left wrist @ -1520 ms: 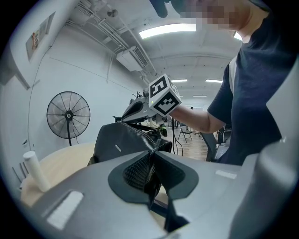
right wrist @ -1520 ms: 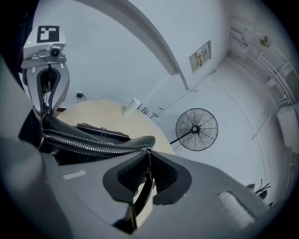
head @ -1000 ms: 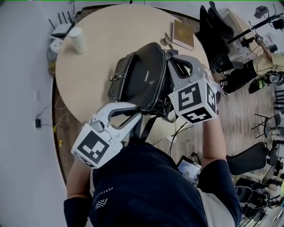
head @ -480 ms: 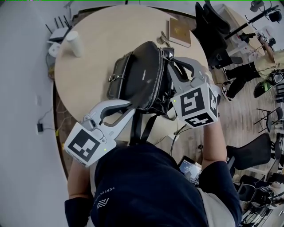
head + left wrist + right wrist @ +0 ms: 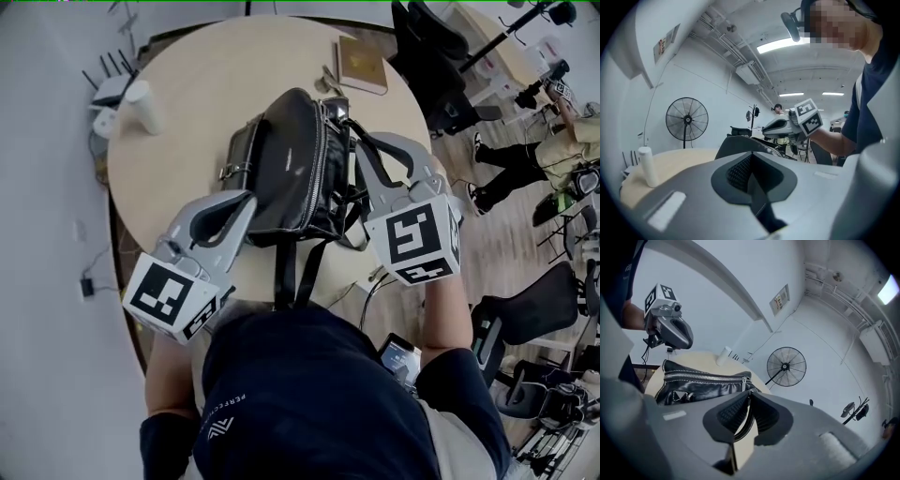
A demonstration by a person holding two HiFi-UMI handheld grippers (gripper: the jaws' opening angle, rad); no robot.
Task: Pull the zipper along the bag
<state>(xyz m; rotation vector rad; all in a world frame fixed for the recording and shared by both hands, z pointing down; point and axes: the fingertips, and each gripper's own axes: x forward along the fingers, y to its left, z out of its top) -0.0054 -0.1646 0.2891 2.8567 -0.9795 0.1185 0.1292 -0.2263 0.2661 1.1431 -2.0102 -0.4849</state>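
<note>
A black leather bag (image 5: 286,169) lies on the round wooden table (image 5: 197,103), its silver zipper (image 5: 322,150) running along the top. In the right gripper view the zipper (image 5: 701,377) ends at a slider (image 5: 743,380) just beyond my jaws. My right gripper (image 5: 359,141) is at the bag's right side and its jaws are closing. A dark curved strap (image 5: 742,420) is pinched between the pads of the right gripper (image 5: 749,394). My left gripper (image 5: 242,200) sits at the bag's near left corner. The left gripper (image 5: 749,159) is closing, pads together, nothing seen between them.
A white cylinder (image 5: 141,106) and a router (image 5: 105,89) stand at the table's far left. A brown book (image 5: 361,64) lies at the far edge. Two straps (image 5: 291,267) hang off the near edge. Office chairs (image 5: 427,42) stand to the right, and a fan (image 5: 686,119) behind.
The left gripper has moved left from the bag's near edge to its near left corner, and its jaws have come together. The right gripper has stayed at the bag's right side.
</note>
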